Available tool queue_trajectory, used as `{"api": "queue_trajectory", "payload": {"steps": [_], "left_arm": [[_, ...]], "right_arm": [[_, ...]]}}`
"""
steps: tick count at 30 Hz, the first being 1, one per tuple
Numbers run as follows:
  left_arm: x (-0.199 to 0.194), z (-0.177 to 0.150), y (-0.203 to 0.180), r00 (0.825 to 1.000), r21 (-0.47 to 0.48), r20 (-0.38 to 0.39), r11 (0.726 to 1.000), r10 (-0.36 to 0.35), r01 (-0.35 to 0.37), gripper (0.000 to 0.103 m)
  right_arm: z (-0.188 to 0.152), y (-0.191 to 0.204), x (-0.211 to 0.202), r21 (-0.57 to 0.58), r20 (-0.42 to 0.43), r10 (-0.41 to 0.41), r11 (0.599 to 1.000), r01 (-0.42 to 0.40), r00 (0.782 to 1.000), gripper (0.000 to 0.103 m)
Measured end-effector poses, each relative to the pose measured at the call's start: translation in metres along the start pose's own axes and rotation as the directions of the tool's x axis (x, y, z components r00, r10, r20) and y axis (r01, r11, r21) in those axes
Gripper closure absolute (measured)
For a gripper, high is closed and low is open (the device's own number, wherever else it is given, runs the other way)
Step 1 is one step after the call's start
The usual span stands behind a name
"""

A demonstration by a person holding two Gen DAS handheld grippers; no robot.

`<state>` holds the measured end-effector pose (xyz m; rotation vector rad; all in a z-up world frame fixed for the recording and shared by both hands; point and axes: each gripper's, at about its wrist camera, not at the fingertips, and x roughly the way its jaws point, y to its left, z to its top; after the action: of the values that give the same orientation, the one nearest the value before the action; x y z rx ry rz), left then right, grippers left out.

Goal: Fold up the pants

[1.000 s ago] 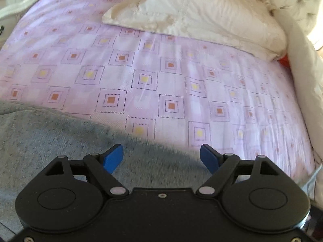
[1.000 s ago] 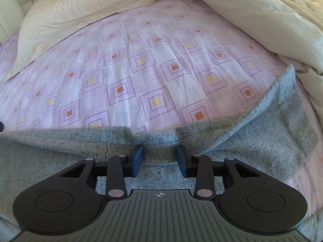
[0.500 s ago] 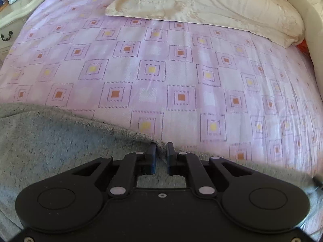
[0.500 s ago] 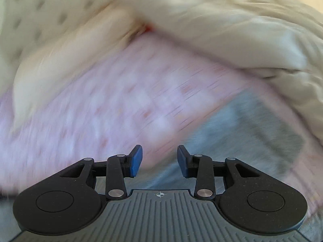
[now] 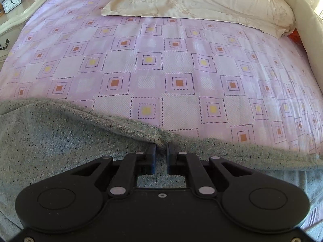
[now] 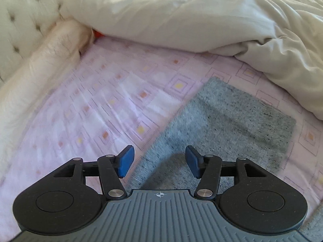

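The grey speckled pants [image 5: 60, 141] lie on the pink patterned bed sheet [image 5: 161, 64]. In the left wrist view my left gripper [image 5: 161, 150] is shut on the pants' far edge, pinching a small ridge of cloth. In the right wrist view a pant leg end [image 6: 232, 121] lies flat on the sheet, running away to the right. My right gripper [image 6: 158, 159] is open and empty, hovering over the leg's left edge, its blue pads [image 6: 126, 159] wide apart.
A cream pillow [image 5: 201, 0] lies at the head of the bed. A bunched cream duvet [image 6: 201, 20] lies beside the pant leg. A tufted headboard [image 6: 26, 20] stands at the left. A nightstand [image 5: 18, 14] with a clock is at the far left.
My left gripper went from open to shut on the pants' edge. My right gripper let go of the pants, opened wider and swung right toward the leg end.
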<state>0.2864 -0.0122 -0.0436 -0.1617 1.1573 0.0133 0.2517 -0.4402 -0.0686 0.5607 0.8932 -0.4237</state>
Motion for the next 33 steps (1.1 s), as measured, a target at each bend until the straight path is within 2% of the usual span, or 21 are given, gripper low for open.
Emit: {"api": "queue_trajectory", "payload": {"steps": [1,2,3,4,7,8,9,11,13,16,21,25,28,29,30,31,33], "left_arm": [[0.0,0.0,0.0,1.0,0.003,0.002,1.0,0.002,-0.002,0.091],[-0.001,-0.001,-0.001,1.0,0.006,0.004,1.0,0.005,-0.005,0.091],[-0.001,-0.002,-0.002,1.0,0.011,0.008,1.0,0.01,-0.01,0.091],[0.0,-0.002,-0.004,1.0,0.018,0.012,1.0,0.016,-0.016,0.091],[-0.004,-0.004,-0.007,0.999,0.029,0.03,0.999,0.025,-0.026,0.094],[-0.006,-0.005,-0.007,0.999,0.028,0.031,0.999,0.022,-0.023,0.098],[-0.011,-0.007,-0.006,0.999,0.024,0.029,1.0,0.013,-0.014,0.103],[-0.022,-0.011,-0.005,0.999,0.027,0.028,0.999,-0.02,0.02,0.103],[-0.042,-0.018,-0.007,0.998,0.061,0.059,0.998,-0.024,0.021,0.103],[-0.075,-0.033,-0.011,0.993,0.117,0.113,0.993,-0.039,0.026,0.103],[-0.121,-0.064,-0.01,0.985,0.161,0.132,0.983,-0.108,0.087,0.102],[-0.134,-0.089,-0.005,0.983,0.197,0.126,0.974,-0.136,0.11,0.095],[-0.133,-0.102,0.0,0.983,0.208,0.12,0.972,-0.136,0.109,0.08],[-0.131,-0.104,0.002,0.984,0.203,0.115,0.973,-0.135,0.11,0.071],[-0.129,-0.106,0.004,0.985,0.195,0.111,0.975,-0.132,0.109,0.066],[-0.127,-0.107,0.007,0.986,0.192,0.109,0.976,-0.128,0.105,0.065],[-0.123,-0.106,0.011,0.988,0.184,0.103,0.979,-0.111,0.09,0.065]], "right_arm": [[-0.002,0.003,0.004,-0.031,-0.011,-0.028,0.999,0.028,1.0,0.05],[-0.004,0.007,0.004,-0.07,0.003,-0.048,0.996,0.048,0.999,0.062],[-0.004,0.008,0.001,-0.086,0.021,-0.062,0.994,0.064,0.998,0.09],[-0.003,0.006,-0.003,-0.079,0.028,-0.054,0.995,0.056,0.998,0.097],[0.004,-0.004,-0.026,-0.032,0.052,0.022,0.999,-0.02,0.998,0.097],[0.005,-0.008,-0.039,-0.037,0.071,0.045,0.998,-0.042,0.996,0.097],[0.005,-0.012,-0.05,-0.042,0.086,0.063,0.997,-0.059,0.994,0.097],[0.005,-0.024,-0.07,-0.031,0.098,0.111,0.994,-0.109,0.989,0.097],[-0.001,-0.037,-0.083,-0.011,0.089,0.153,0.988,-0.152,0.984,0.097],[-0.017,-0.056,-0.1,-0.035,0.057,0.178,0.984,-0.176,0.982,0.097],[-0.041,-0.088,-0.12,-0.046,-0.005,0.202,0.978,-0.202,0.979,0.097],[-0.064,-0.109,-0.119,-0.049,-0.083,0.197,0.978,-0.202,0.977,0.097],[-0.078,-0.125,-0.115,-0.034,-0.136,0.215,0.975,-0.222,0.967,0.094],[-0.079,-0.132,-0.115,0.003,-0.121,0.237,0.971,-0.238,0.964,0.094],[-0.079,-0.139,-0.119,0.043,-0.094,0.257,0.966,-0.254,0.962,0.094],[-0.078,-0.146,-0.122,0.085,-0.06,0.272,0.96,-0.266,0.96,0.093],[-0.077,-0.158,-0.13,0.151,0.016,0.258,0.955,-0.257,0.966,0.078]]}}
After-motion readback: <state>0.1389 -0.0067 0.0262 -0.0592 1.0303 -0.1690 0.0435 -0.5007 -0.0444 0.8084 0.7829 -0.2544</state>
